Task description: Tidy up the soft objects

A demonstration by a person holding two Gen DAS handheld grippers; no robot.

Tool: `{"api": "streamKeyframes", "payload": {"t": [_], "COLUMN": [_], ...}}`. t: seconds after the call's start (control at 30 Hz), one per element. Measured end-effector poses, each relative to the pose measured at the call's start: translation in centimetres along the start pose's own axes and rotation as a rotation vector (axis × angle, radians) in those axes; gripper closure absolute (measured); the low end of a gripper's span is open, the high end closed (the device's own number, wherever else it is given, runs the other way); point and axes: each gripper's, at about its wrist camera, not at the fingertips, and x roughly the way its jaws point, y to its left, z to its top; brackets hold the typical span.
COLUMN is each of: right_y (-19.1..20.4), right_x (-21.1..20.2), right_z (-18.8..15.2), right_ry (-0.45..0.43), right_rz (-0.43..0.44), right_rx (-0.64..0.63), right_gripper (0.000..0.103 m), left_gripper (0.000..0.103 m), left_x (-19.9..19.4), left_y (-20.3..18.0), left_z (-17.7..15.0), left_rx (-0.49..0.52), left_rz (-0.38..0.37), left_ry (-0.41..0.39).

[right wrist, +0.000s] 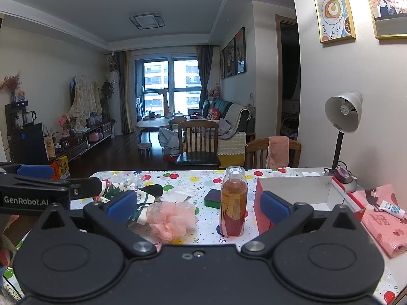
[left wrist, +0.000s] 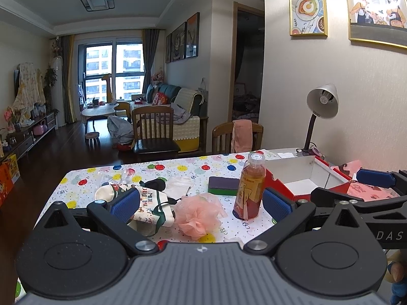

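Note:
A pink mesh bath pouf (left wrist: 197,216) lies on the dotted tablecloth, also in the right wrist view (right wrist: 173,219). Left of it lie Christmas socks (left wrist: 150,202) and a black sock (left wrist: 155,184). A green and purple sponge (left wrist: 223,185) lies behind. An open red and white box (left wrist: 300,178) stands at the right, also in the right wrist view (right wrist: 300,190). My left gripper (left wrist: 201,203) is open and empty above the pouf. My right gripper (right wrist: 198,207) is open and empty, just in front of the pouf and bottle.
A bottle of red drink (left wrist: 250,185) stands upright between pouf and box. A desk lamp (left wrist: 320,106) stands at the back right. A pink bag (right wrist: 381,218) with a small tube (right wrist: 393,208) lies right of the box. Two wooden chairs (left wrist: 155,129) stand behind the table.

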Motion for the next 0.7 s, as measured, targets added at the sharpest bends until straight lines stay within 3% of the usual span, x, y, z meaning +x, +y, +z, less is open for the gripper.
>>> {"api": "streamKeyframes", "payload": {"t": [0.7], "right_y": [0.09], "right_x": [-0.02], "right_z": [-0.09], "right_ry": [0.001], "right_rz": [-0.001], "right_rx": [0.000], "right_gripper": [0.000], "left_gripper": [0.000], "left_x": [0.22], "left_y": [-0.40], "left_z": [0.06], "left_rx": [0.002], "left_rz": [0.005], "left_ry": [0.001]}}
